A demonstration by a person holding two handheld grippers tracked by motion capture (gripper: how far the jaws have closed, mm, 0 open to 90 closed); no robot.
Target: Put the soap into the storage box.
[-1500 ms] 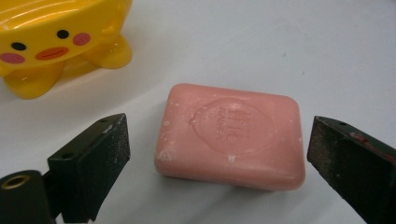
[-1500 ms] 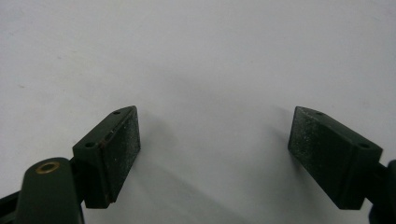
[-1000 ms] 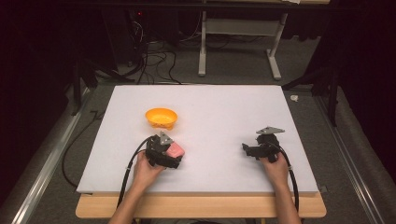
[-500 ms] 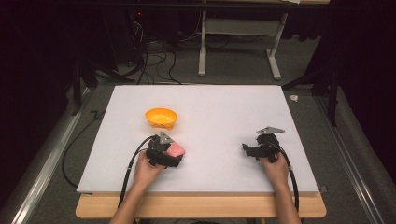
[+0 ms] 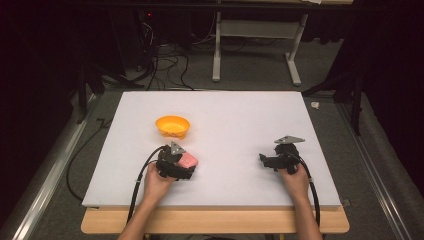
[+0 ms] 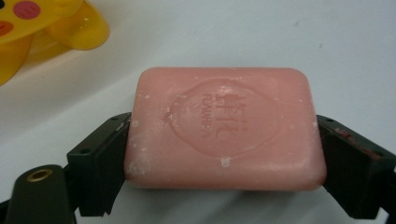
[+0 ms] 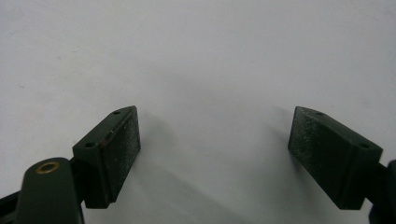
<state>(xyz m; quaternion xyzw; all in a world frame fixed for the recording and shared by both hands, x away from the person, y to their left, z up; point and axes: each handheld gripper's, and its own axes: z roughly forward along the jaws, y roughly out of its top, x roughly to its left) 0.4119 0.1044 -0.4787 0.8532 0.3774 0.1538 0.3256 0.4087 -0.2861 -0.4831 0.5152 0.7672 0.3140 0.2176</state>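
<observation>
Left gripper point(image 5: 184, 165) clamped on pink rectangular soap bar point(image 6: 224, 128), probably just off white table point(image 5: 240, 115). Right gripper point(image 7: 215, 154) idle, jaws wide. Next: carry to yellow plastic dish point(image 5: 172, 126).

Next to no change vs 1.0 s & 0.5 s ago. No shift seen for L gripper point(image 5: 182, 165) in high view: same spot near table's point(image 5: 240, 115) front edge, same heading. Pink soap point(image 5: 188, 160) between its jaws as before: no slide, no turn, same gap to orange bowl point(image 5: 172, 126). No move seen for R gripper point(image 5: 265, 161) either: same place at right, same tilt of its grey plate. Hands & forearms at same angles. Any drift too small to tell at earlier pics' size; earlier jaw gaps not readable.
</observation>
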